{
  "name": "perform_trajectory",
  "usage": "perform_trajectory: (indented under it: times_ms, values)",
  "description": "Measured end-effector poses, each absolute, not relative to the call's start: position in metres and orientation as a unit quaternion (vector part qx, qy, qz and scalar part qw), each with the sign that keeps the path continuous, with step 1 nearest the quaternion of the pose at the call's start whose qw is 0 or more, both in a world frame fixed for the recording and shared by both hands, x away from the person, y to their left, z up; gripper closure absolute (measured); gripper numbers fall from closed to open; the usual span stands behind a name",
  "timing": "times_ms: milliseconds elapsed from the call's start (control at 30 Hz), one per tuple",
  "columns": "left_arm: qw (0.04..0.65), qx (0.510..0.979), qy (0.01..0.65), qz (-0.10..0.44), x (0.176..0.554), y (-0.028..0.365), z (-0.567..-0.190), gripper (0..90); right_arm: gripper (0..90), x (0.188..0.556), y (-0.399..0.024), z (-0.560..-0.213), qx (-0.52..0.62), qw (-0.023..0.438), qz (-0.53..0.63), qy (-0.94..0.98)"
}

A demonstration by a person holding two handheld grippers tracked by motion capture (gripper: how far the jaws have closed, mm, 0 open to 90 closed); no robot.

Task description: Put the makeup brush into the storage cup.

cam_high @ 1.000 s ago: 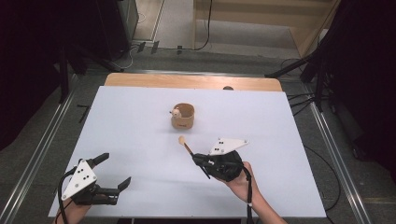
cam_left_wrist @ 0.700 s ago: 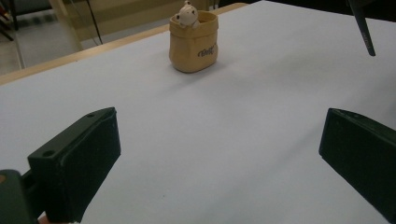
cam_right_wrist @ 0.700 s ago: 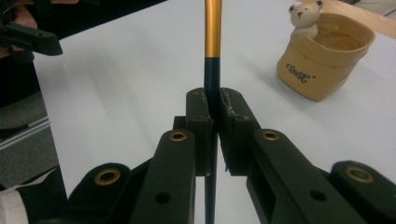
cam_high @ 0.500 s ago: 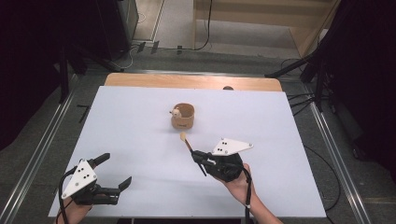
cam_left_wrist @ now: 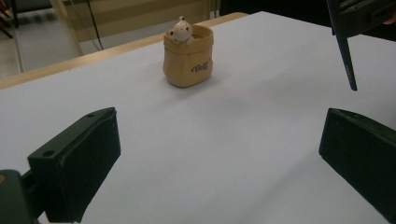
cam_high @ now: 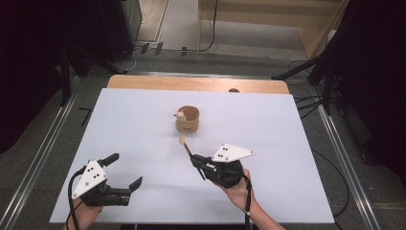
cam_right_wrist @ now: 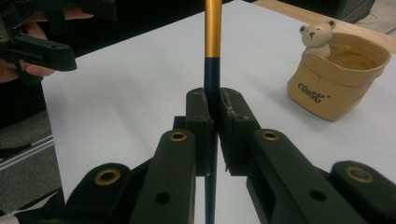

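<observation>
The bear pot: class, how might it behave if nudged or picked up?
The bear pot looks glazed ceramic, so probably rigid, fairly heavy and breakable. Its squat shape and broad base suggest it would slide, not tip. The glossy surface may be slippery for jaws.

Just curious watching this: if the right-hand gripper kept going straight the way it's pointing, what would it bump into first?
Probably the tan bear pot. The right gripper is shut on a brush whose tip aims toward it, bare table between. It may pass just left; depth is unclear.
</observation>
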State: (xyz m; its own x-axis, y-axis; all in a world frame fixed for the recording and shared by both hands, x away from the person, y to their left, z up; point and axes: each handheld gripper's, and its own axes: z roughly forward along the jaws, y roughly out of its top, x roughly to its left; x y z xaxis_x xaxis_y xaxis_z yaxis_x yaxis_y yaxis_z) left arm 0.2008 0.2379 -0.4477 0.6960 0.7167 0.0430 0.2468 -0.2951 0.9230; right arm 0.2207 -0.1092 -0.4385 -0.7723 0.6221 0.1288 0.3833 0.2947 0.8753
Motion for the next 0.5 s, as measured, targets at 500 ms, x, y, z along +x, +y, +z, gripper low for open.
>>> perform_trajectory:
  times_ms: [500]
  values:
    - [0.516,0.772,0.300,0.220,0.214,0.206,-0.440,0.0,84.6,0.222,-0.104,-0.438,0.311,0.123,0.509,0.793]
